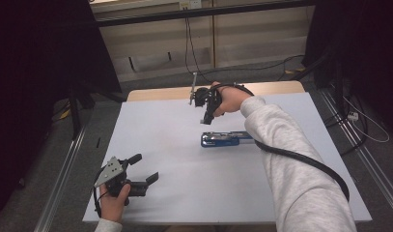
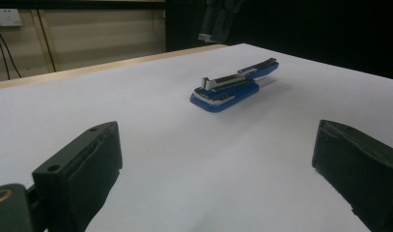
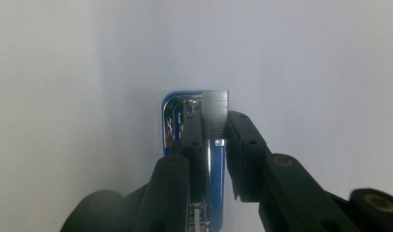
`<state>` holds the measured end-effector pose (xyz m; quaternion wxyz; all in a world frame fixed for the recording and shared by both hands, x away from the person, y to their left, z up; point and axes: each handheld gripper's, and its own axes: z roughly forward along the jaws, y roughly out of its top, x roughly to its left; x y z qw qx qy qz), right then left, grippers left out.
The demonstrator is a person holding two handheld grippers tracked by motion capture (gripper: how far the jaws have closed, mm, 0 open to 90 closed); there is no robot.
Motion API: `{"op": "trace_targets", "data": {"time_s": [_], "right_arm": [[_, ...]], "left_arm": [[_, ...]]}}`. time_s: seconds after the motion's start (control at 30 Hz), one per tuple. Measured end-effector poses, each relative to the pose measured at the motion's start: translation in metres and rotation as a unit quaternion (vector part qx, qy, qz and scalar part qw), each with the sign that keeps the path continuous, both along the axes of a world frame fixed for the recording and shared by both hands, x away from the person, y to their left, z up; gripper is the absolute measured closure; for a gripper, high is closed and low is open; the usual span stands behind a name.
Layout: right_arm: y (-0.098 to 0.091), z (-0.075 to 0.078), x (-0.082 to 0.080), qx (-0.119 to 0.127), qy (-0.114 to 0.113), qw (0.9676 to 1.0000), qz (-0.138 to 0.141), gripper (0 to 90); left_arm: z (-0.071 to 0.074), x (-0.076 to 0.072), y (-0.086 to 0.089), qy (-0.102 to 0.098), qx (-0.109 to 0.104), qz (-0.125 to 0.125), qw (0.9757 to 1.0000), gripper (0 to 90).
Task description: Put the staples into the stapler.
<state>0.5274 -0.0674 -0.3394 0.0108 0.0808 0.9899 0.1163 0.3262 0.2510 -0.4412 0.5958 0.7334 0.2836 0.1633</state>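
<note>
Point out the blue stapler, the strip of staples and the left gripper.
blue stapler (image 2: pixel 231 88): left gripper view, its body.
strip of staples (image 3: pixel 216 112): right gripper view, its ridged face.
left gripper (image 1: pixel 144 167): high view, between its fingertips.

Right gripper (image 3: pixel 214 130) is seen w/ both black jaws rising from the bottom edge, drawn nearly together. A short strip of staples (image 3: pixel 216 115), silver and finely ribbed, is pinched between the jaw tips and stands up past them. Directly behind and below, a blue stapler (image 3: pixel 174 118) is laid on a white tabletop (image 3: pixel 319 63), its rounded front end and shiny metal channel visible between and left of the jaws. The stapler's rear is hidden by the jaws.
</note>
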Motion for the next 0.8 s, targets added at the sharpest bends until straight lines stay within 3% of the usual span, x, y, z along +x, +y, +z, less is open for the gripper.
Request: {"op": "trace_targets", "data": {"time_s": [0.37,0.8], "right_arm": [[-0.004,-0.003,-0.001,0.015,0.002,0.9999,-0.004,78.3],[-0.004,-0.011,-0.001,0.01,0.001,0.9999,-0.005,78.3]], "left_arm": [[0.0,0.0,-0.001,0.001,-0.003,-0.001,1.0,3.8],[0.0,0.0,-0.001,0.0,-0.003,0.0,1.0,3.8]]}}
